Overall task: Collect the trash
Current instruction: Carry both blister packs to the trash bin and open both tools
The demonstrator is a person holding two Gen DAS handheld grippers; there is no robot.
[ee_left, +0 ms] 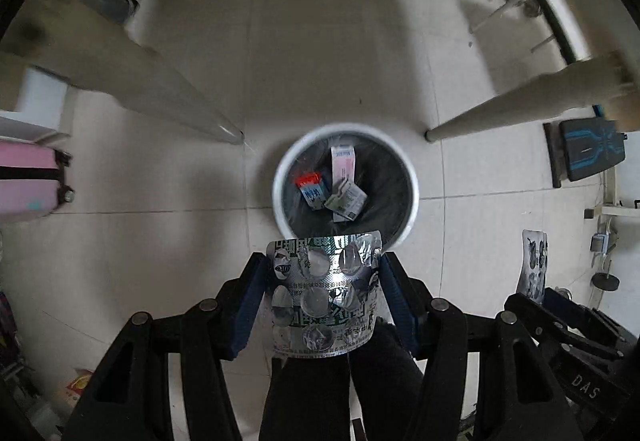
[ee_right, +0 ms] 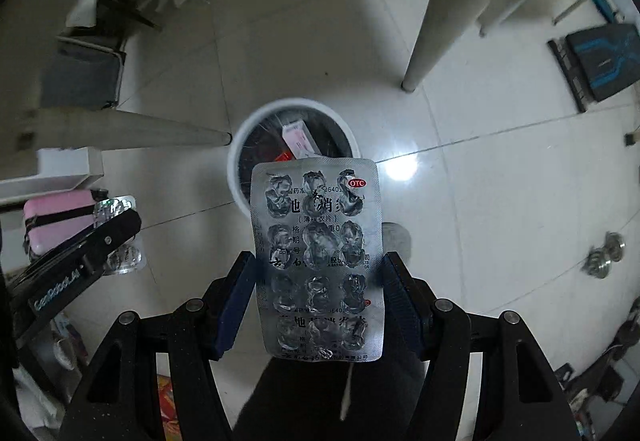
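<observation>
Jaws w/ blister packs (ee_left: 324,297) over tiled floor (ee_left: 340,61)

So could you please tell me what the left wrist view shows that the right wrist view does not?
Only the left wrist view shows the bin's full contents: a blue and red box, a pink and white box and a white box, plus the curled blister pack in the left tongs. Only the right wrist view shows the flat blister pack with an OTC mark head-on in the right tongs, covering part of the bin. Both show the white bin, the tiled floor and the pink suitcase.
</observation>
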